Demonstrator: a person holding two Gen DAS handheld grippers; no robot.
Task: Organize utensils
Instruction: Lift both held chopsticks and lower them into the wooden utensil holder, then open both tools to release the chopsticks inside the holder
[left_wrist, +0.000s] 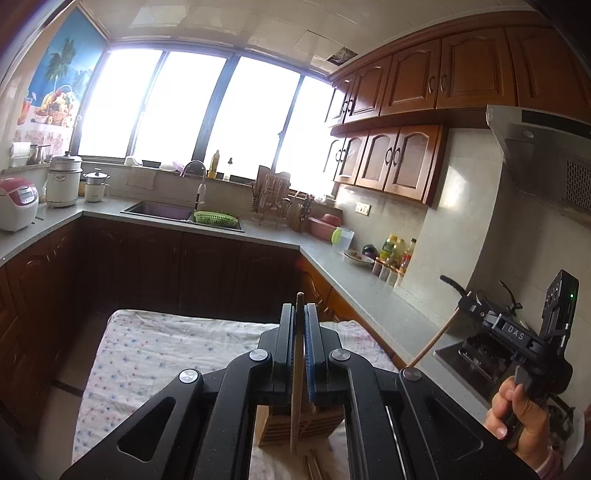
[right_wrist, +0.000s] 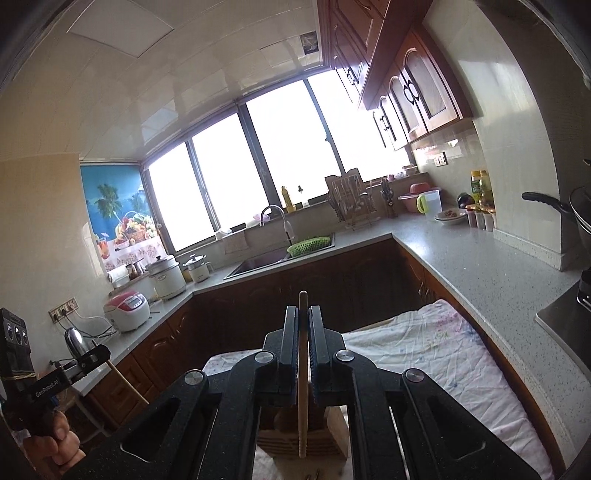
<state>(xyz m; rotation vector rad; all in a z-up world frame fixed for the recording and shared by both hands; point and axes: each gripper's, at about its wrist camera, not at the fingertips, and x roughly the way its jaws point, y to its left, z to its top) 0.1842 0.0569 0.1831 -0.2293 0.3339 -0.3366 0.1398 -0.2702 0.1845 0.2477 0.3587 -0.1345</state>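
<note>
My left gripper (left_wrist: 299, 308) is shut on a wooden chopstick (left_wrist: 295, 387) that runs lengthwise between its blue pads. It hangs above a slotted wooden utensil holder (left_wrist: 317, 424) standing on the cloth-covered table (left_wrist: 166, 350). My right gripper (right_wrist: 303, 310) is shut on a second chopstick (right_wrist: 303, 398) over the same holder (right_wrist: 332, 439). Each view shows the other gripper off to the side: the right gripper (left_wrist: 467, 301) with its chopstick (left_wrist: 436, 339), the left gripper (right_wrist: 99, 354) with its chopstick (right_wrist: 125, 380). A few loose chopsticks (left_wrist: 314, 467) lie on the cloth near the holder.
A grey U-shaped counter (right_wrist: 480, 266) surrounds the table. It carries a sink (left_wrist: 159, 212), a green basket (left_wrist: 214, 218), a rice cooker (left_wrist: 16, 203), a dish rack (left_wrist: 269, 201) and bottles (left_wrist: 395, 251). A stove and a pan handle (right_wrist: 543, 199) are at the right.
</note>
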